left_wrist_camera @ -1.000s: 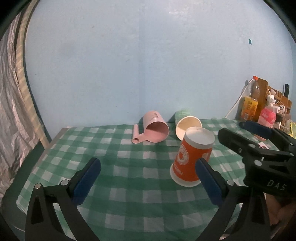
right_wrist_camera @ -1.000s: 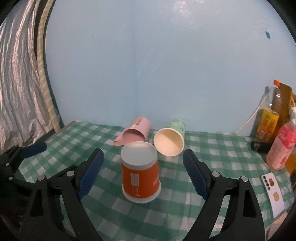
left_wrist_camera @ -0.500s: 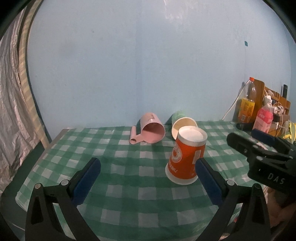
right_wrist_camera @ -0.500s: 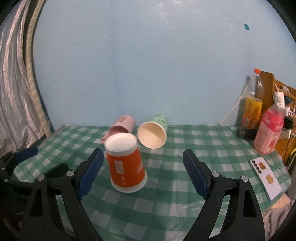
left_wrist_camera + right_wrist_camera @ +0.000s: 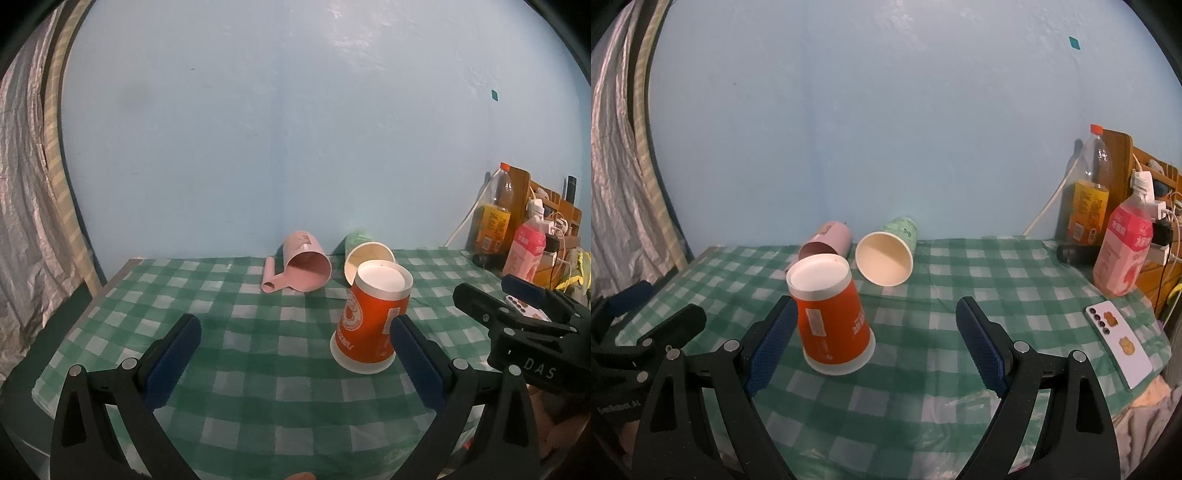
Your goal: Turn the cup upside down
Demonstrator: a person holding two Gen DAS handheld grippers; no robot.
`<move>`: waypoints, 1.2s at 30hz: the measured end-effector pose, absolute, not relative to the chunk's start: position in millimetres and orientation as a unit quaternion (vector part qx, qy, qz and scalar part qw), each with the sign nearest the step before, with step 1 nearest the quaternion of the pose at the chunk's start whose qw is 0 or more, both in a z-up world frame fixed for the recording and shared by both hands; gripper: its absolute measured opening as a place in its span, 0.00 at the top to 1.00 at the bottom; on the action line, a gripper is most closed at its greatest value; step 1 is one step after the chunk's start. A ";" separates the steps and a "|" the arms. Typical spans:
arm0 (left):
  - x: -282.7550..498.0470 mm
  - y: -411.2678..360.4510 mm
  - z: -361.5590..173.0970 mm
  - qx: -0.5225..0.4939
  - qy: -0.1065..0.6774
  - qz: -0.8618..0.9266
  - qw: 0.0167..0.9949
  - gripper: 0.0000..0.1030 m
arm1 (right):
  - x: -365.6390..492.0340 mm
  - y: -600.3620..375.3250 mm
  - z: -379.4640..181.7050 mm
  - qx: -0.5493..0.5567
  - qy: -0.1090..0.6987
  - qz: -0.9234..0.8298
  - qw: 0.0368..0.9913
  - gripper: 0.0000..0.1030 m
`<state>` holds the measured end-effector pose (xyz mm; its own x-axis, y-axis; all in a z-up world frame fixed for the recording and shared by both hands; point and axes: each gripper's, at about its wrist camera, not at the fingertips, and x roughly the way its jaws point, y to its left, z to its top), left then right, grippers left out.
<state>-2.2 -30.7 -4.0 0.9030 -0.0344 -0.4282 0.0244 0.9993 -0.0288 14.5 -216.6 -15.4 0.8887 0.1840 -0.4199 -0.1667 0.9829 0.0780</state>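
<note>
One orange cup (image 5: 833,319) mouth-down on the tablecloth (image 5: 960,291), long axis near-vertical.

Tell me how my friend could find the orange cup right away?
Look at the green checked tablecloth in front of the blue wall. Near its middle stands the orange cup, mouth down, white bottom up. The pink cup and green cup behind it lie on their sides.

green checked table (image 5: 960,280) carries 3 cups (image 5: 833,317), 1 phone (image 5: 1119,343).

pink mug (image 5: 827,242): mostly hidden behind orange cup (image 5: 831,317) | phone (image 5: 1119,343): print unreadable
</note>
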 end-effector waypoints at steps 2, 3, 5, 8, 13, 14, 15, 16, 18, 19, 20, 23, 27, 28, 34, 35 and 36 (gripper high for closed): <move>-2.2 -30.7 -3.8 -0.011 0.221 -0.013 0.975 0.00 | 15.0 -217.0 -15.7 0.019 0.218 0.090 0.972 0.16; -2.3 -31.0 -3.7 -0.010 0.221 -0.013 0.975 0.00 | 14.7 -216.9 -15.8 0.019 0.219 0.090 0.971 0.16; -2.2 -31.4 -3.6 -0.008 0.222 -0.010 0.975 0.00 | 14.0 -218.0 -16.1 0.021 0.219 0.091 0.971 0.16; -2.3 -31.1 -3.6 -0.008 0.222 -0.012 0.975 0.00 | 14.1 -218.3 -17.2 0.017 0.220 0.095 0.971 0.16; -2.4 -32.0 -4.2 -0.013 0.232 -0.029 0.972 0.00 | 14.0 -217.3 -18.0 0.015 0.224 0.098 0.970 0.16; -2.7 -33.2 -4.1 -0.011 0.231 -0.028 0.972 0.00 | 13.7 -217.2 -18.4 0.014 0.224 0.099 0.969 0.16; -2.7 -33.4 -4.0 -0.009 0.231 -0.026 0.972 0.00 | 14.7 -216.0 -18.2 0.014 0.226 0.101 0.969 0.16; -3.2 -33.6 -3.8 -0.007 0.230 -0.027 0.973 0.00 | 15.0 -215.6 -18.5 0.015 0.227 0.103 0.968 0.16; -3.6 -33.9 -3.1 -0.004 0.229 -0.027 0.973 0.00 | 16.3 -214.3 -18.4 0.013 0.227 0.104 0.968 0.16; -3.7 -34.0 -2.9 -0.004 0.229 -0.028 0.973 0.00 | 15.7 -214.8 -18.6 0.013 0.227 0.104 0.968 0.16; -3.8 -33.9 -2.8 -0.003 0.228 -0.028 0.973 0.00 | 16.6 -214.5 -18.2 0.014 0.227 0.104 0.968 0.16; -3.9 -34.3 -3.0 -0.002 0.229 -0.029 0.973 0.00 | 16.9 -215.0 -18.3 0.013 0.227 0.103 0.968 0.16; -4.3 -35.7 -3.6 -0.001 0.231 -0.031 0.972 0.00 | 16.7 -214.1 -18.9 0.015 0.229 0.102 0.968 0.16; -4.3 -36.3 -3.9 0.000 0.231 -0.031 0.972 0.00 | 17.3 -214.3 -18.9 0.016 0.229 0.102 0.968 0.16; -4.0 -36.6 -3.9 -0.002 0.231 -0.028 0.973 0.00 | 17.4 -214.8 -19.3 0.017 0.229 0.103 0.968 0.16; -3.8 -37.4 -4.3 -0.001 0.231 -0.027 0.973 0.00 | 17.9 -214.9 -18.9 0.016 0.229 0.103 0.968 0.16; -3.7 -37.8 -4.4 -0.001 0.231 -0.027 0.973 0.00 | 17.7 -214.9 -18.9 0.016 0.229 0.103 0.968 0.16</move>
<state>-3.7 -37.8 -4.4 0.8919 -0.0531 -0.4492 0.0519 0.9985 -0.0150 17.7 -214.9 -18.9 0.8735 0.2075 -0.4405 -0.1928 0.9781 0.0785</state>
